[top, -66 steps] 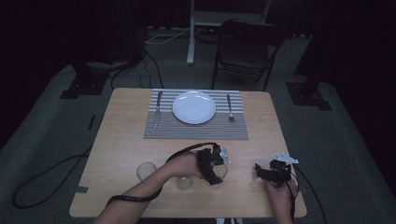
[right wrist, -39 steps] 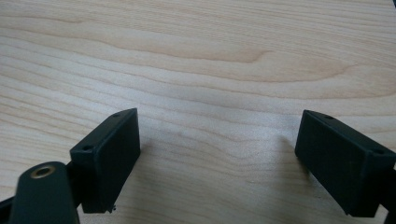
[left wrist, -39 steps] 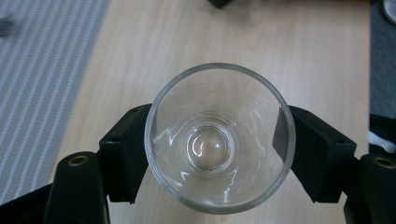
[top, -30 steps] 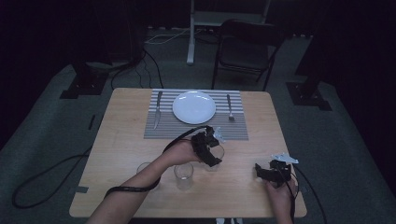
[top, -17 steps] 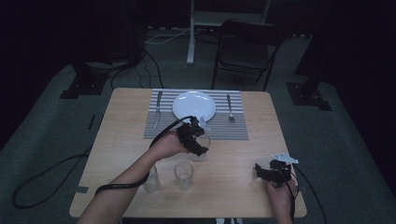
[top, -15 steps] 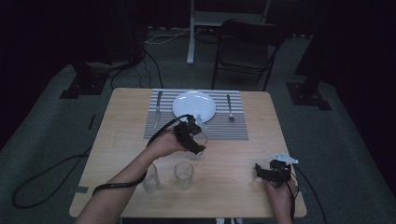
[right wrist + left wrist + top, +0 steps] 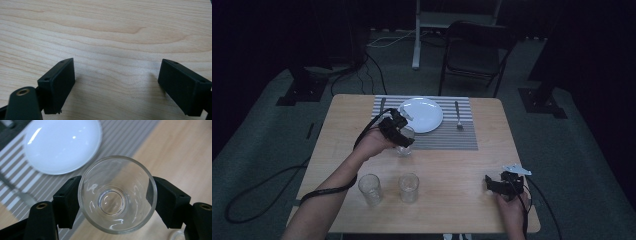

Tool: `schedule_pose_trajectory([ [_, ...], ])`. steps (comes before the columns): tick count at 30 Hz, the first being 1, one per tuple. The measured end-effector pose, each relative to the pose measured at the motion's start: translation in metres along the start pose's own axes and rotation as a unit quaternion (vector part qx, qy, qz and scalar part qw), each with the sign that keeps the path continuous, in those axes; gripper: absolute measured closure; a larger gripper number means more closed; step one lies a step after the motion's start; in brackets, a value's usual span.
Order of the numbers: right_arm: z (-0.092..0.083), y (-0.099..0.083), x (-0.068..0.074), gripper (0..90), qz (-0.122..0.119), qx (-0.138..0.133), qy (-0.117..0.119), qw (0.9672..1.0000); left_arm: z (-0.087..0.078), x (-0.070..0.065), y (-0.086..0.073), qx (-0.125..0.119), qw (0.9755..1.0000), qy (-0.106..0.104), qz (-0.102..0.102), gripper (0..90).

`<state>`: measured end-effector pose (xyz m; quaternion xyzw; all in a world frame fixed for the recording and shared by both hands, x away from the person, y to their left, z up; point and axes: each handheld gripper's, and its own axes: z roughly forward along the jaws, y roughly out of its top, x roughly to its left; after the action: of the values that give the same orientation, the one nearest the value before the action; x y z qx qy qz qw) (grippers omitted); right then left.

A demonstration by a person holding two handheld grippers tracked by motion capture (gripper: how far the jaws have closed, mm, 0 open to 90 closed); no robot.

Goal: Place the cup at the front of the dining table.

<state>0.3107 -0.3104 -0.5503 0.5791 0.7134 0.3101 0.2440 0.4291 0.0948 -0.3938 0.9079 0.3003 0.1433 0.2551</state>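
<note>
My left gripper point(image 7: 399, 136) is shut on a clear drinking glass point(image 7: 117, 194), its black jaws pressed against both sides of the rim. From the high view, that glass point(image 7: 405, 141) is upright at the striped placemat's point(image 7: 447, 137) front left edge, just in front of the white plate point(image 7: 422, 114). The plate point(image 7: 61, 143) lies beyond the glass in the left gripper view. Down at the table's front right, my right gripper point(image 7: 492, 186) is open over bare wood, jaws wide apart, nothing between them point(image 7: 116, 85).
Two more empty glasses point(image 7: 370, 189) point(image 7: 408, 187) stand near the front edge of the wooden table point(image 7: 337, 125). A fork point(image 7: 457, 115) lies right of the plate, a knife point(image 7: 381, 106) left of it. A chair point(image 7: 474, 52) stands behind the table.
My left gripper has carried the glass from the front middle of the table back and leftward to the placemat's edge by the plate. The right gripper has stayed put.
</note>
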Motion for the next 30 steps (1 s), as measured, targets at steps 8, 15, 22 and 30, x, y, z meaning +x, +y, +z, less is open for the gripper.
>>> schedule_pose_trajectory([
  [8, 0.0, 0.0, 0.0, 13.8, 0.0, 0.0, 0.0, 1.0, 0.005, 0.027, -0.001, -0.001, 0.999, 0.027, -0.036, 28.9],
  [15, -0.001, -0.001, 0.0, 14.3, 0.001, 0.0, -0.001, 1.0, 0.012, 0.049, -0.004, -0.014, 0.9954, 0.049, -0.082, 28.9],
  [22, -0.001, -0.001, 0.0, 14.3, 0.001, 0.0, -0.001, 1.0, 0.021, 0.067, -0.003, -0.01, 0.9927, 0.063, -0.103, 29.0],
  [30, -0.001, -0.001, 0.0, 14.3, 0.001, 0.0, -0.001, 1.0, 0.035, 0.08, -0.007, -0.004, 0.9898, 0.063, -0.127, 29.0],
])
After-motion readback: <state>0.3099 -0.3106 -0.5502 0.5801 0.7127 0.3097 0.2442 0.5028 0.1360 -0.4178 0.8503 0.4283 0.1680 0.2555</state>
